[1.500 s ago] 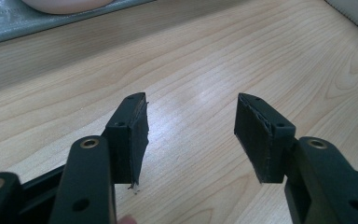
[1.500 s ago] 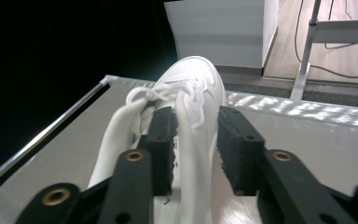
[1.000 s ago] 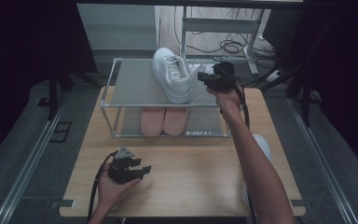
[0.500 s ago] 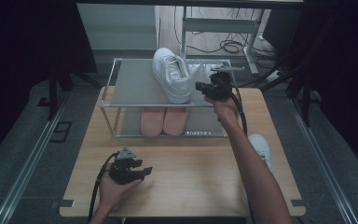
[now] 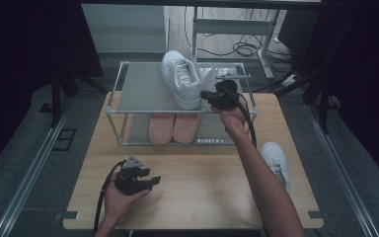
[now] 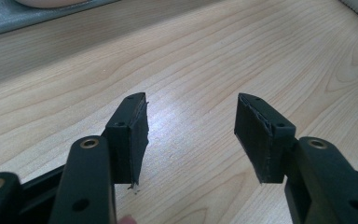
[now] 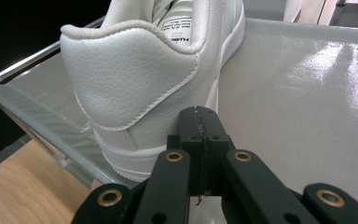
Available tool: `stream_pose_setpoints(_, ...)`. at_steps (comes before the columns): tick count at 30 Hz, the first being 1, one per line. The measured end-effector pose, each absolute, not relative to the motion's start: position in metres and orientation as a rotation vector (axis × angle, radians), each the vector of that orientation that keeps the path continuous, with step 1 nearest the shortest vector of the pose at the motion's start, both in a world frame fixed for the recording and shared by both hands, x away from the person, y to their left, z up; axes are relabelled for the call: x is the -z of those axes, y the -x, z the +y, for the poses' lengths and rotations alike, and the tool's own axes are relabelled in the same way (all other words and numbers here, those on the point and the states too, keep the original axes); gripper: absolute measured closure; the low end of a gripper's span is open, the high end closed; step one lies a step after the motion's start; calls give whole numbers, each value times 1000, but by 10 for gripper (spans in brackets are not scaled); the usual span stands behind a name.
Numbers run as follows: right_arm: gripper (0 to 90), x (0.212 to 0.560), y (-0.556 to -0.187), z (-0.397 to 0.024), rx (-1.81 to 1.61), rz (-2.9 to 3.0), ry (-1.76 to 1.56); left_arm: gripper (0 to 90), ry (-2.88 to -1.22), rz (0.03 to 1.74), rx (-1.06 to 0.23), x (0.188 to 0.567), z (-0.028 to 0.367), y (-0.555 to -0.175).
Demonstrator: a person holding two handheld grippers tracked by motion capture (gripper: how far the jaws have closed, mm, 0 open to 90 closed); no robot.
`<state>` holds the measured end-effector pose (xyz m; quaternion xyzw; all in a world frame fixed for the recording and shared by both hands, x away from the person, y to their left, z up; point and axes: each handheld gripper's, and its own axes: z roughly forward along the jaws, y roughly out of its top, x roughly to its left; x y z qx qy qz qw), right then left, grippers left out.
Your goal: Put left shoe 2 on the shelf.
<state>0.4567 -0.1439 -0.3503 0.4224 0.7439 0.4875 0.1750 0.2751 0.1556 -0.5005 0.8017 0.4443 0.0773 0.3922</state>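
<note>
Nearest the person, the left hand-held gripper (image 5: 140, 180) rests low on the pale wooden surface (image 5: 202, 177), gripped by the left hand (image 5: 116, 195); in the left gripper view its two black jaws stand well apart with bare wood grain between them, so it is released and holds nothing, and it lies at the same spot as in the earlier high views. Beyond it stands a low two-tier shoe rack of silver metal tubing with grey shelf panels (image 5: 128, 96); a pair of pink slip-on shoes (image 5: 172, 127) sits side by side on the lower tier. On the upper tier lies the white leather low-top sneaker (image 7: 140, 79), toe pointing away from the person, heel toward the rack's front edge. The right hand-held gripper (image 7: 199, 122) has come down and drawn in toward that heel over the last second: earlier it hovered higher and farther back on the rack's right half, and now the high view places it just beside the sneaker's rear quarter. In the right gripper view its jaws are clenched flat against each other with nothing between them, their tip just beside or touching the sole edge; contact cannot be settled. Judged from this posture, the closed tip is set to nudge the sneaker sideways rather than lift it. A second white sneaker (image 5: 276, 163) lies off the surface's right edge.
</note>
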Motion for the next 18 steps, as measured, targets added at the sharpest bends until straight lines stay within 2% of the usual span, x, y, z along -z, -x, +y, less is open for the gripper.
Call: stream_pose_setpoints(18, 900, 349, -449, -112, -1440, 2137, -1158, 446, -2030, 1129, -198, 499, 157, -275)
